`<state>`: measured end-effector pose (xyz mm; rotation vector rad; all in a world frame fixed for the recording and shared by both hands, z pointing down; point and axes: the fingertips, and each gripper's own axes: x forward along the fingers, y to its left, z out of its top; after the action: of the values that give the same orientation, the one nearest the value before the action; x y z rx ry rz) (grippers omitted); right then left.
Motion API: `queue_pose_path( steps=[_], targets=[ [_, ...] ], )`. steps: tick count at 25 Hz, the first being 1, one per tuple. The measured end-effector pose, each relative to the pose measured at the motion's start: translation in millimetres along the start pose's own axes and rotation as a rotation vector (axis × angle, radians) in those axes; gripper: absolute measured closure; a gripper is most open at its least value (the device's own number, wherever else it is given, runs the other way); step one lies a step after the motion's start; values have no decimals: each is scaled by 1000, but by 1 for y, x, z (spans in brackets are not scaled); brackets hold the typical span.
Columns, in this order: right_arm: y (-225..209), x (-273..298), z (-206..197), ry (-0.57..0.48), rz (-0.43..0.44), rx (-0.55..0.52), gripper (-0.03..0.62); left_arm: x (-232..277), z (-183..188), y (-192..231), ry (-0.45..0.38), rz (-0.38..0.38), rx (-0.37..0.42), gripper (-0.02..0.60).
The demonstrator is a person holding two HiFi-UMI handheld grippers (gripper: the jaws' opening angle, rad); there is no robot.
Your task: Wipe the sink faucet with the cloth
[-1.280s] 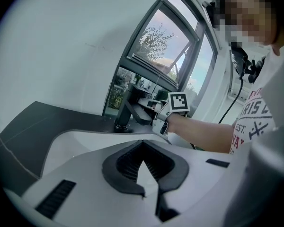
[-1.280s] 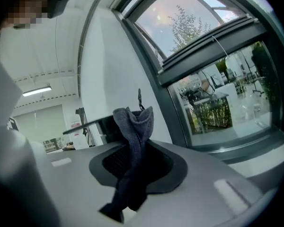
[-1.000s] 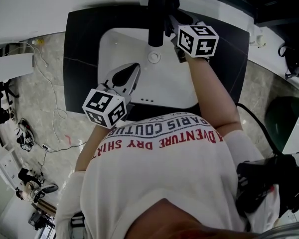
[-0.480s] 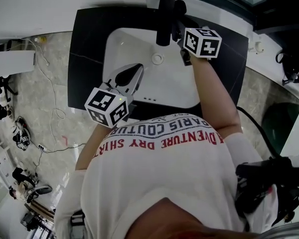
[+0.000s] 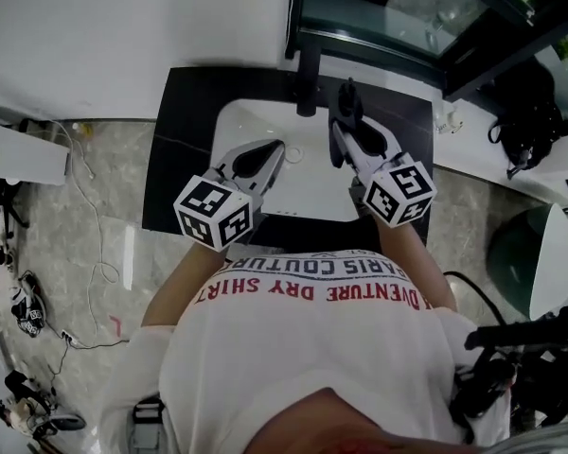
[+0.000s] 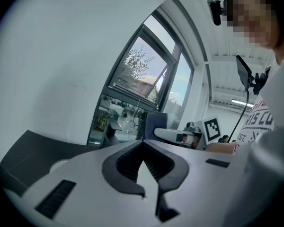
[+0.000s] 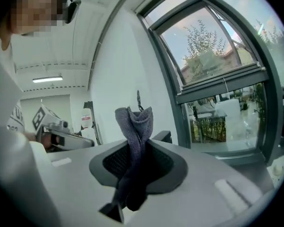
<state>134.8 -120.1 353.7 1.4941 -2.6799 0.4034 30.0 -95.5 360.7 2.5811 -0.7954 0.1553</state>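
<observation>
In the head view the black faucet (image 5: 309, 81) stands at the back of the white sink (image 5: 303, 185). My right gripper (image 5: 345, 129) hangs over the basin's right side, a little right of the faucet and apart from it. It is shut on a dark grey cloth (image 5: 346, 98). The right gripper view shows the cloth (image 7: 135, 126) bunched between the jaws of that gripper (image 7: 137, 145) and sticking up past them. My left gripper (image 5: 263, 156) is over the basin's left side, shut with nothing in it. Its tips (image 6: 143, 144) meet in the left gripper view.
The sink sits in a black countertop (image 5: 180, 159) against a white wall, with a dark-framed window (image 5: 398, 17) behind the faucet. Marble floor lies to the left with cables and a white unit (image 5: 19, 154). Dark bags (image 5: 525, 112) lie at the right.
Both grippers have drawn back from the faucet toward the person. The right one, which was up beside the faucet with the cloth, is now lower over the basin. The head view has pulled back.
</observation>
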Motion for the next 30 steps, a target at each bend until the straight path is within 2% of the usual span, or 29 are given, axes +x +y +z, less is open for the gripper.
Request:
queue_pose_path(
  steps=[3,6,13,17,21,23,26,30],
  targets=[
    [35,-28,1,-1,7,-38,517,-10,7,-22,-11,-39,27,580],
    [56,-56,0,-8,21,-47,517,-22,11,-44,-31,-42,54,580],
    [85,-93,2,-34,73,-83,517,-58,13,-71,-25,52,81,580],
    [83,-117,-29,41,73,-190,517,-63,-24,-92,19,102,24,580],
    [107,-135,-57,24,107,-158,517,-82,-50,-117,69,125,63,580],
    [119,-144,-63,21,124,-155,517,-91,-52,-127,57,132,86,580],
    [138,-149,-51,-5,142,-193,517,-105,-40,-130,13,143,122,580],
    [157,-132,-31,-35,121,-244,517,-122,-18,-120,-52,96,123,580]
  ],
)
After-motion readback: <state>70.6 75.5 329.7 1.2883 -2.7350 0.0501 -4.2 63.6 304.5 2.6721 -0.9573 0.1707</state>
